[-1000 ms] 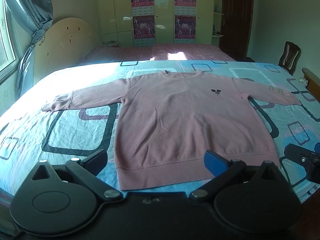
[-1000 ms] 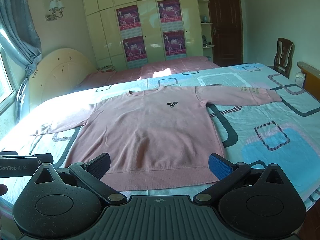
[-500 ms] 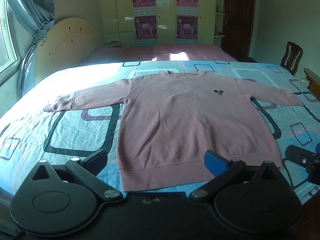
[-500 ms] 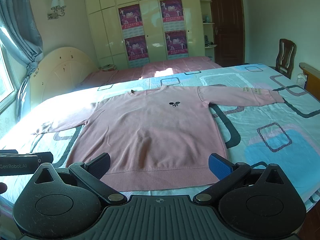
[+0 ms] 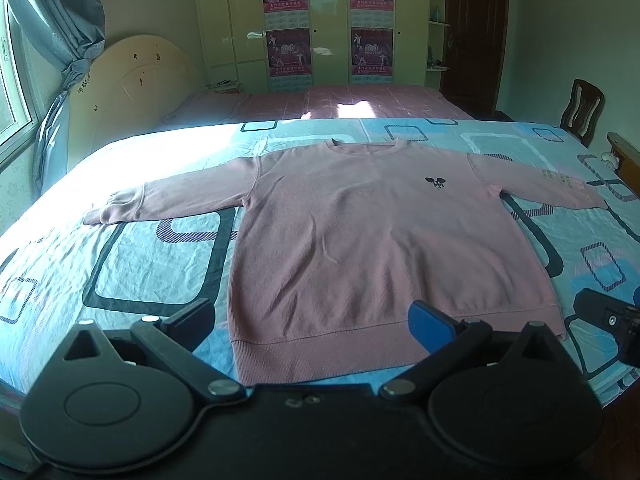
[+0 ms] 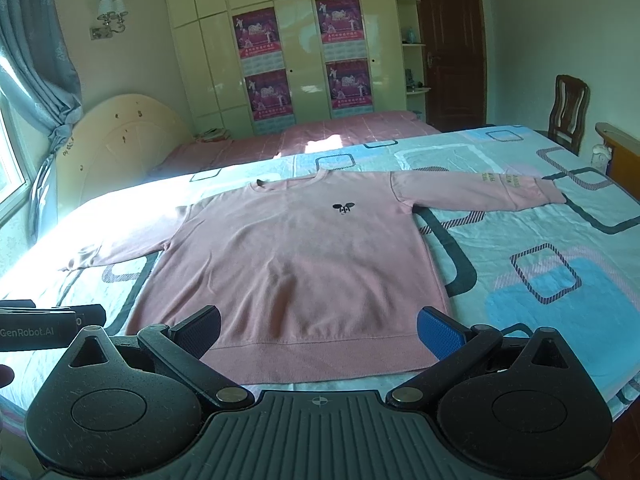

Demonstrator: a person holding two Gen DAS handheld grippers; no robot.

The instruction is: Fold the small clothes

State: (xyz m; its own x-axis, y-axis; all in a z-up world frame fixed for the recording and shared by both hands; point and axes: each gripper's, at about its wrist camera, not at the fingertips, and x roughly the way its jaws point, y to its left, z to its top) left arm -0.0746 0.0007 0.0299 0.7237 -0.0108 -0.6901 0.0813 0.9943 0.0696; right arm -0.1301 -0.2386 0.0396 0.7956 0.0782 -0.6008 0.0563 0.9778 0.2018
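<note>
A pink sweatshirt (image 5: 360, 248) lies face up and flat on the bed (image 5: 152, 264), its sleeves spread straight out to either side and its neckline on the side away from the cameras. The ribbed hem (image 5: 380, 344) runs along the near edge of the bed, and a small dark emblem (image 5: 435, 181) sits on the chest just below the neckline.

The left tool (image 5: 310, 324) hovers above the hem with its jaws spread wide and nothing between them. The right tool (image 6: 318, 328) hangs over the same hem, nearer the corner below the printed sleeve (image 6: 500, 190), equally wide open and empty. Neither touches the cloth.

The sweatshirt looks like a medium-weight knit: soft, limp and light, with no stiffness of its own. It will probably sag and drape from any pinch point rather than hold a shape, and a single-layer grab risks peeling the front from the back. The patterned sheet beneath is thin and wrinkled, so a deep pinch could catch it too.

The best holds appear to be the thicker places: the hem corners, the cuffs, or the shoulder seams beside the neckline. The ribbing gives the pads something to bite on, and pinching both layers together at two points should keep the fold line straight.
</note>
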